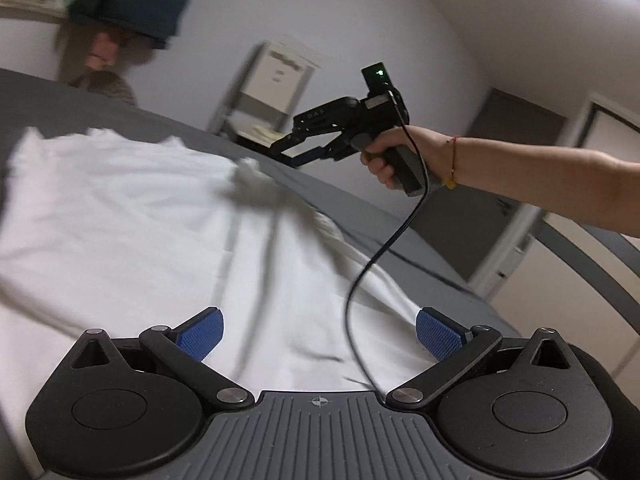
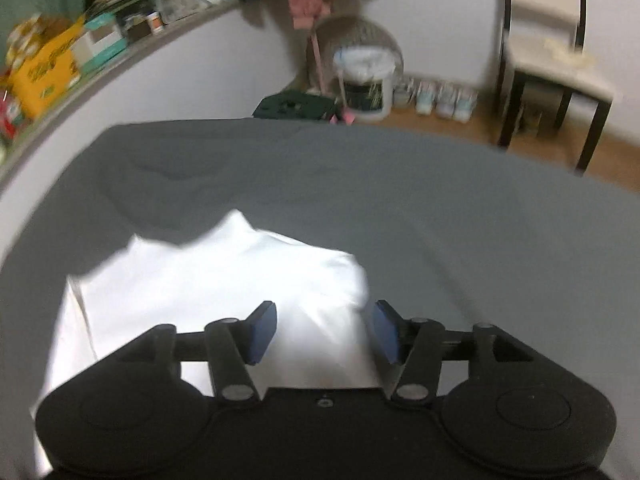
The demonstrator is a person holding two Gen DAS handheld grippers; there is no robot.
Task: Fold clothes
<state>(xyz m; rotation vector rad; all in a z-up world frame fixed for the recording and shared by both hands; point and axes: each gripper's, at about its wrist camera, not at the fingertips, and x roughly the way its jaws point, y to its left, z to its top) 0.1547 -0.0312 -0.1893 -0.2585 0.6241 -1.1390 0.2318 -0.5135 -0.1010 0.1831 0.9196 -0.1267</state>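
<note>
A white garment (image 1: 132,216) lies spread on a grey bed sheet (image 1: 360,216), with creases and a bunched grey-white lump near its far right edge. My left gripper (image 1: 319,334) hovers open over the near part of the cloth, nothing between its blue pads (image 1: 200,336). The right gripper (image 1: 286,148) is held in a hand above the bed's far side, its fingertips just above the bunched cloth. In the right wrist view the right gripper (image 2: 325,330) stands open over the white garment (image 2: 208,280), its blue pads (image 2: 262,332) apart and holding nothing.
A black cable (image 1: 372,264) hangs from the right gripper across the cloth. A chair (image 2: 560,68) stands beyond the bed. A white bucket (image 2: 366,88), shoes and a dark box sit on the floor. A cluttered shelf (image 2: 80,48) runs along the left wall.
</note>
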